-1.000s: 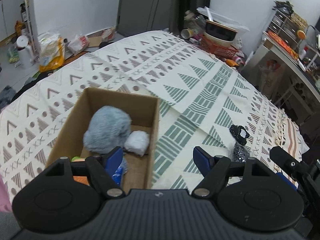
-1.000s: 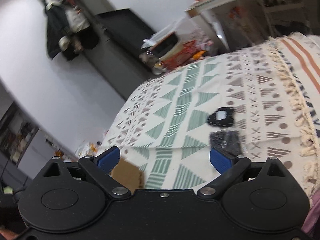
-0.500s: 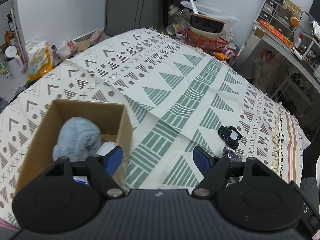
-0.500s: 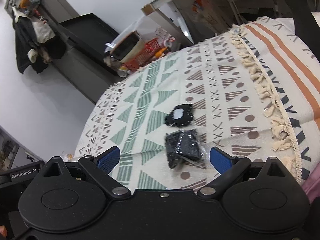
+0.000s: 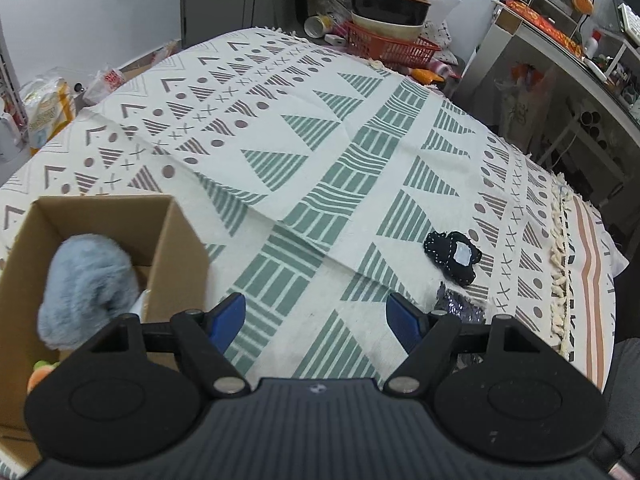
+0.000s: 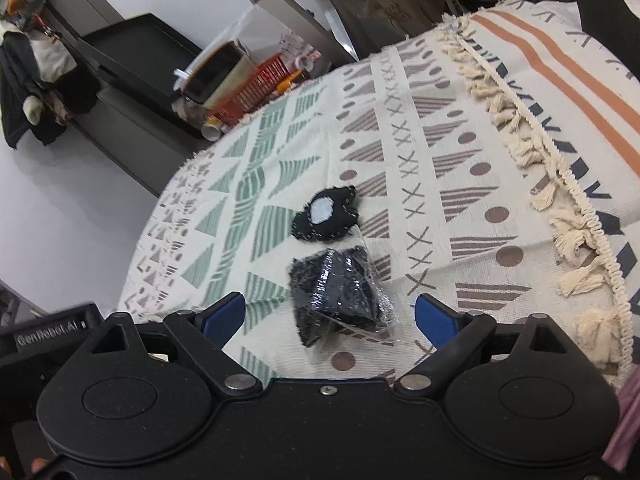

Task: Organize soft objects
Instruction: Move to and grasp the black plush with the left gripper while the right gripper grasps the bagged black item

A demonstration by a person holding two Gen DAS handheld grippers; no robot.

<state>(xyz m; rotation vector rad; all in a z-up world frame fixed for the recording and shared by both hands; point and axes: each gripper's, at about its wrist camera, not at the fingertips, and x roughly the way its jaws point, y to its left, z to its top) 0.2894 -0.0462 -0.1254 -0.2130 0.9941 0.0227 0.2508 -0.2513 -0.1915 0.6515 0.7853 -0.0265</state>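
- Left gripper [image 5: 316,318]: blue-tipped fingers spread wide, nothing between them, hovering over the patterned cream, green and brown woven blanket [image 5: 320,152].
- Right gripper [image 6: 330,318]: likewise spread wide and empty, poised just above the black glittery item wrapped in clear plastic [image 6: 336,294], which lies on the blanket between the two fingertips.
- Just beyond that wrapped item, nearly touching it: small black felt pad with white stitching and a pale patch in the middle [image 6: 326,216], flat on the blanket.
- Both dark pieces also visible from the left wrist, near the fringed edge of the blanket, well apart from the open brown cardboard box [image 5: 176,248].
- Inside the box: fluffy grey-blue plush [image 5: 90,276], with a bit of white fluff and something orange partly hidden beside it.
- Past the far end of the blanket: red plastic basket holding stacked bowls [image 5: 384,42].
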